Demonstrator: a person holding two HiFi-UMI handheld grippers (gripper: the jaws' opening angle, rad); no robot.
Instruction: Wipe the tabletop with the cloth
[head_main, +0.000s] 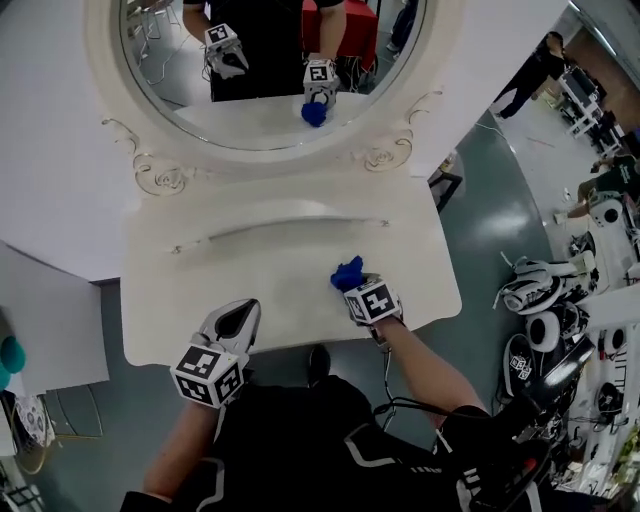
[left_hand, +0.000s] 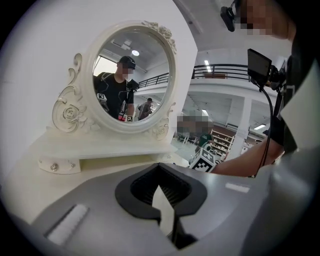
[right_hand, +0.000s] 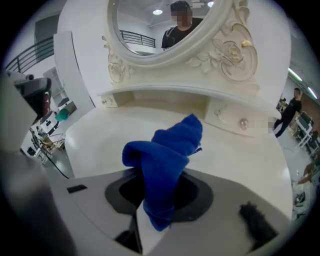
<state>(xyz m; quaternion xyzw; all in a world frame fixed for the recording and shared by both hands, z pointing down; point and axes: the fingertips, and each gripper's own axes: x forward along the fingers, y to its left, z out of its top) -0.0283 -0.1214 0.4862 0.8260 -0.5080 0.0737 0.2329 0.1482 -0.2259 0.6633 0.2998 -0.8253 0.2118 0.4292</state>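
**Right tool** (right_hand: 145, 220): jaws are clamped on the cloth (right_hand: 167, 150). A lower fold is pinched, and the bulk is bunched and projects ahead toward 12 o'clock.

**Left tool** (left_hand: 167, 210): jaws are together and nothing is held. It is parked at the front edge of the counter (head_main: 290, 270), at approx. 7 o'clock in the head view.

**Cloth location:** it is in the right tool, above the counter at approx. 5 o'clock, near the front edge. Contact w/ the surface cannot be confirmed.

**Handling (est.):**
- The cloth is judged light, soft and limp, and non-fragile. No stiffness is to be expected, so loose ends will trail and fold under.
- A grip on a gathered fold is judged adequate, as at present. A grip on a single edge would likely slip.
- Downward pressure will be needed to flatten the bunch for wiping.

**View differences:**
- Right gripper view: the pinch point and the cloth's shape are shown. The head view gives only a blue tuft past the marker cube (head_main: 373, 301).
- Head view: the positions of both tools on the counter are shown, plus their reflection in the mirror (head_main: 270, 60).
- Left gripper view: the right tool's cube is seen at 3 o'clock. The cloth is not seen.
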